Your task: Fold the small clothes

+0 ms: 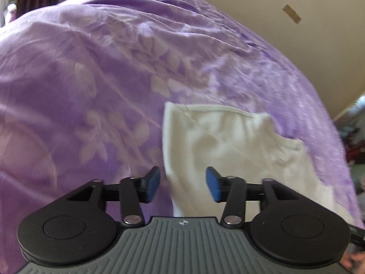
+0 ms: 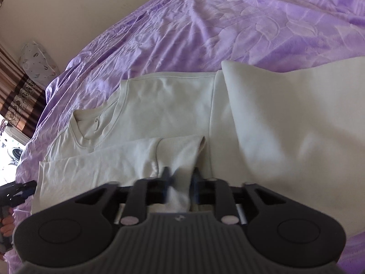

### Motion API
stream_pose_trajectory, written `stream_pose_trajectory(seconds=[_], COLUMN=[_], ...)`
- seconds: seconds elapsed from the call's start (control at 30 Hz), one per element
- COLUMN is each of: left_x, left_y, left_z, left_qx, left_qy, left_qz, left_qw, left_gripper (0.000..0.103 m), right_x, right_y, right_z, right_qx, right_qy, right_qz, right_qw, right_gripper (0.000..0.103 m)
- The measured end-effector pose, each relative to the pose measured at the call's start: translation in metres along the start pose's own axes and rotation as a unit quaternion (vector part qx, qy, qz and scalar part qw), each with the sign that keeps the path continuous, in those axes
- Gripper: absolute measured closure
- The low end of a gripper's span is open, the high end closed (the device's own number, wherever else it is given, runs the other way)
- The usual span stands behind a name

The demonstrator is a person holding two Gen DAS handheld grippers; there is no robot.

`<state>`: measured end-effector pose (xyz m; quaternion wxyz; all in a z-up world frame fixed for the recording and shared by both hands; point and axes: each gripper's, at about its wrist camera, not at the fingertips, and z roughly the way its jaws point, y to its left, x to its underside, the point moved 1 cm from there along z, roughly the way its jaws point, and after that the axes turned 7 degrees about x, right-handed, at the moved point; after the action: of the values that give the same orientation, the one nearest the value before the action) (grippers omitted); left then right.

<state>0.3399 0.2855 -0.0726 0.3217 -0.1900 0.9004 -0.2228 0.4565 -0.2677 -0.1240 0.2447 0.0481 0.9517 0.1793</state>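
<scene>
A white long-sleeved shirt [image 2: 164, 105] lies flat on the purple bedspread [image 2: 228, 22], its buttoned neck toward the left. One sleeve [image 2: 102, 164] is folded across the chest, and a broad flap of the shirt [image 2: 285, 125] is laid over at the right. My right gripper [image 2: 181, 179] hovers low over the shirt with its jaws apart, and a fold of the sleeve end sits between them; the picture there is blurred. My left gripper [image 1: 182, 183] stands open over the shirt's edge [image 1: 228, 146], with nothing pinched between the blue pads [image 1: 152, 183]. It also shows in the right wrist view as a left gripper [image 2: 18, 189] beside the shirt.
The bedspread [image 1: 91, 91] covers the whole bed, with a cream wall [image 2: 57, 11] behind it. A patterned pillow [image 2: 36, 61] and a striped curtain [image 2: 16, 91] stand at the far left corner. A piece of tape [image 1: 292, 13] is stuck on the wall.
</scene>
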Motion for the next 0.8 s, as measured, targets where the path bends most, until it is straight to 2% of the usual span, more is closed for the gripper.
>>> stream_pose_trajectory(seconds=[0.07,0.2,0.27,0.3,0.33,0.37,0.43,0.47,0.57,0.8], left_x=[0.005,0.025,0.036,0.040,0.043,0.046,0.051,0.052,0.057,0.064], left_y=[-0.001,0.002,0.003,0.001,-0.002,-0.004,-0.010,-0.013,-0.023,-0.040], left_z=[-0.004,-0.004,-0.004,-0.005,-0.005,-0.006,-0.004,-0.003,0.003,-0.007], left_qx=[0.005,0.004,0.005,0.001,-0.011,-0.029,-0.058,-0.071,-0.108,-0.154], left_qy=[0.023,0.055,0.062,0.062,0.062,0.067,0.077,0.082,0.097,0.128], left_qz=[0.000,-0.010,-0.010,-0.001,0.012,0.027,0.055,0.070,0.115,0.150], left_qw=[0.9997,0.9984,0.9980,0.9981,0.9979,0.9970,0.9938,0.9916,0.9827,0.9682], left_gripper=[0.039,0.040,0.044,0.050,0.064,0.070,0.074,0.076,0.077,0.076], right_x=[0.002,0.012,0.015,0.016,0.018,0.019,0.022,0.024,0.030,0.033], right_y=[-0.001,-0.007,-0.012,-0.014,-0.015,-0.017,-0.016,-0.014,-0.012,-0.003], right_z=[-0.002,-0.009,-0.014,-0.016,-0.017,-0.018,-0.016,-0.014,-0.007,-0.014], right_qx=[-0.006,-0.013,-0.020,-0.024,-0.028,-0.032,-0.025,-0.011,0.026,0.068], right_qy=[0.003,0.004,0.005,0.007,0.009,0.011,0.019,0.023,0.027,0.021], right_qz=[0.006,0.024,0.039,0.044,0.050,0.055,0.049,0.041,0.010,-0.033], right_qw=[1.000,1.000,0.999,0.999,0.998,0.998,0.998,0.999,0.999,0.997], right_gripper=[0.067,0.066,0.066,0.067,0.067,0.070,0.080,0.091,0.100,0.100])
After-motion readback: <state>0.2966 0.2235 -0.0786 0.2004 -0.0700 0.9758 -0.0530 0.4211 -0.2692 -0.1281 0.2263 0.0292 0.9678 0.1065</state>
